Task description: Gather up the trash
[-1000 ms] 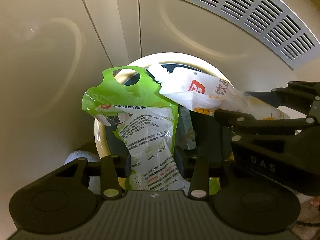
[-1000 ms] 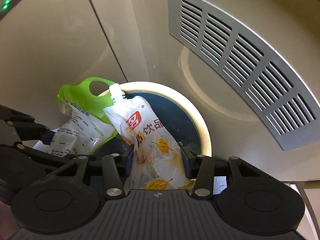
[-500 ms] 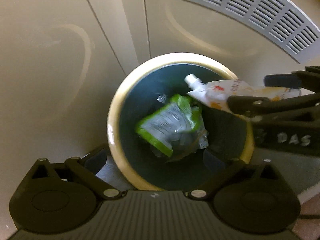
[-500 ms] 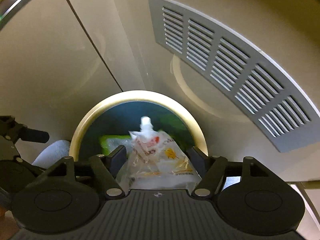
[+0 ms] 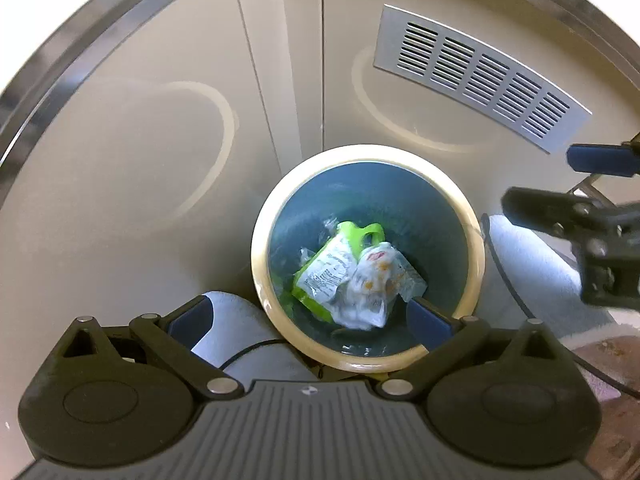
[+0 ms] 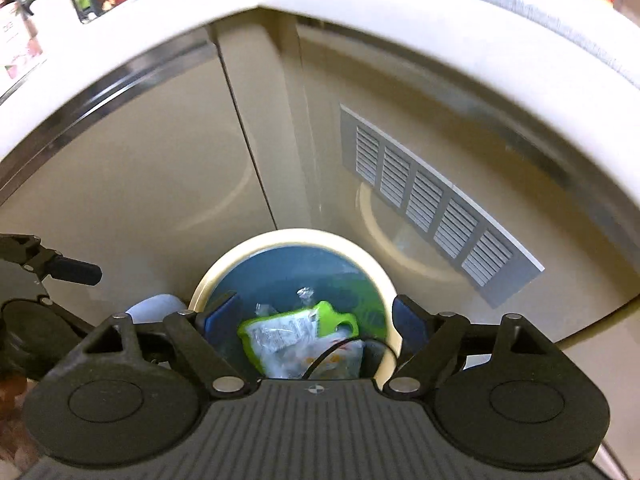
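Left wrist view. My left gripper (image 5: 308, 316) hangs above the bin (image 5: 472, 248), its fingers (image 5: 430, 322) spread to their widest with nothing between them. Both pieces of trash lie at the bottom of the bin: a green pack (image 5: 332, 268) with a cut-out handle, and a white spouted pouch (image 5: 374, 284) lying partly over its right edge. The right gripper (image 5: 560, 184) shows at the right border, fingers apart and empty. A pale cabinet (image 5: 120, 160) with a vent (image 5: 480, 76) stands behind the bin.

Right wrist view. My right gripper (image 6: 316, 320) looks down over the near rim of the bin (image 6: 288, 238); its fingers (image 6: 218, 316) are opening, and nothing is between them. The pack (image 6: 288, 332) and the pouch (image 6: 340, 356) sit deep inside, below the fingers, not touched by them.

Handling, as I judge it. Both items are empty film packaging: very light, limp, glossy and likely slippery, with no risk of breakage. They crumple rather than resist, so a firm pinch on a flat doubled edge would hold best. On the pack, the handle loop or the top seam is the natural place; on the pouch, the stiff spout or the seam just beneath it.
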The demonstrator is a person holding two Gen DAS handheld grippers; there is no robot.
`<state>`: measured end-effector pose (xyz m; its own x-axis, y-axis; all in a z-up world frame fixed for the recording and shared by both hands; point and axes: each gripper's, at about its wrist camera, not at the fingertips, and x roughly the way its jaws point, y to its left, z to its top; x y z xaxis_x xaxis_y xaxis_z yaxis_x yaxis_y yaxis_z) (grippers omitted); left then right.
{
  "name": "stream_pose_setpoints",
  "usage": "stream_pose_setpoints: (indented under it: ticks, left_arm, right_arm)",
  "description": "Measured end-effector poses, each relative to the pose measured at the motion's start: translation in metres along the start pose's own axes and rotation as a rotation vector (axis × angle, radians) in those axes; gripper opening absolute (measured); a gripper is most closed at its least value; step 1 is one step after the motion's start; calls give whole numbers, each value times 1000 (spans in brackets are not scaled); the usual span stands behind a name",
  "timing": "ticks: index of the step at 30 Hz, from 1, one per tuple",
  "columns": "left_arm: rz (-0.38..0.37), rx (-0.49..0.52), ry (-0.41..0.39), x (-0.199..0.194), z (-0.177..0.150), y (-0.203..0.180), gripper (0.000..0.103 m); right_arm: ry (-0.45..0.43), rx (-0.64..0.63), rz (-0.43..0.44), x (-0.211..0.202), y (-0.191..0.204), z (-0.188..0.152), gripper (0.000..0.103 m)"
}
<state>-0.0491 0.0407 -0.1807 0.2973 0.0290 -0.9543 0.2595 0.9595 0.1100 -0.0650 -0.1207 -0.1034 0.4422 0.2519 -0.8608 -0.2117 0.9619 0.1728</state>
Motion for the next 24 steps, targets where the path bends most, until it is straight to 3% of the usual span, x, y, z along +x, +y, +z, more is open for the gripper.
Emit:
stream_pose_setpoints:
  ticks: [11,24]
  left_arm:
    - [22,14,-76,-22,-10,-2,103]
    - [29,13,-92,-32,-12,0,103]
  right_arm:
    - [-54,-37,-35,-30,10,-10,86]
    - [-69,-44,-40,-29,13,-12,87]
